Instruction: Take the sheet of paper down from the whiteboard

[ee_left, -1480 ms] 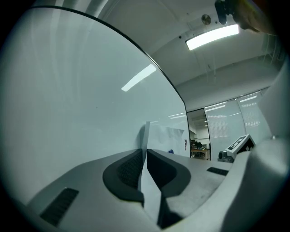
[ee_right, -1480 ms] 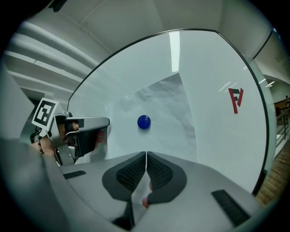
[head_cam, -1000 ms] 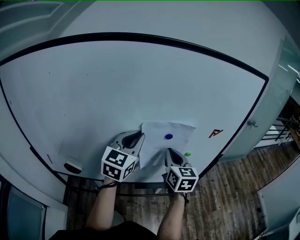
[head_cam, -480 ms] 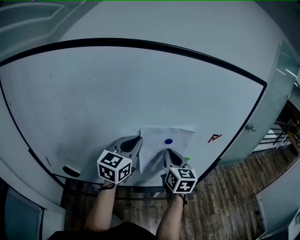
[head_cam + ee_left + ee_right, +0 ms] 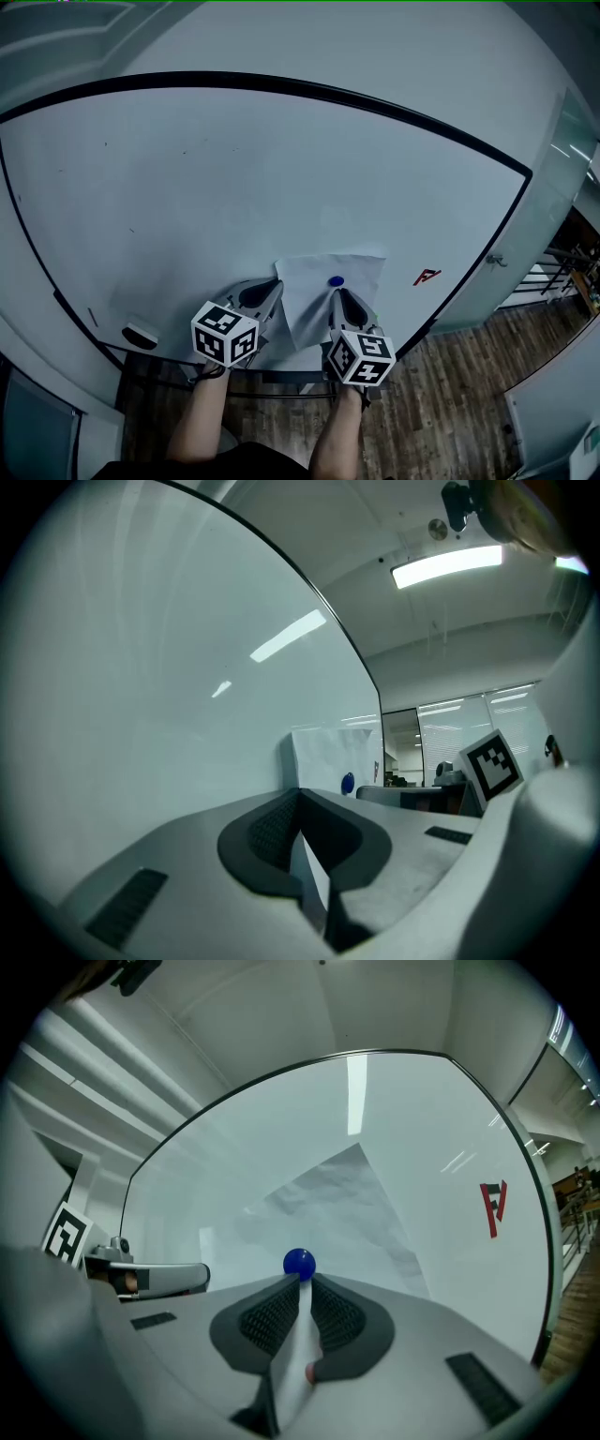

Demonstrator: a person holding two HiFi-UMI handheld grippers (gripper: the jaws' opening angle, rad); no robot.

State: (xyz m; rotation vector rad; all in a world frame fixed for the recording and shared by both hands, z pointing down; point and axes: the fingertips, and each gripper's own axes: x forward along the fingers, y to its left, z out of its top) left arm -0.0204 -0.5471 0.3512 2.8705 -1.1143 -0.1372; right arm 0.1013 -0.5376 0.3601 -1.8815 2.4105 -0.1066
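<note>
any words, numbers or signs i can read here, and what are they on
Red sign on the whiteboard: a stylised mark that looks like "F"; nothing more can be read.
Left cube and right cube: black and white square patterns, no letters.
Sheet of paper: blank on the side that shows.
Blue magnet: no print to make out.

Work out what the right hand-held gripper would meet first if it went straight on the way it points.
Probably the blue magnet, just beyond the right hand-held gripper shut on the sheet of paper; the whiteboard lies behind, though depth is unclear.
</note>
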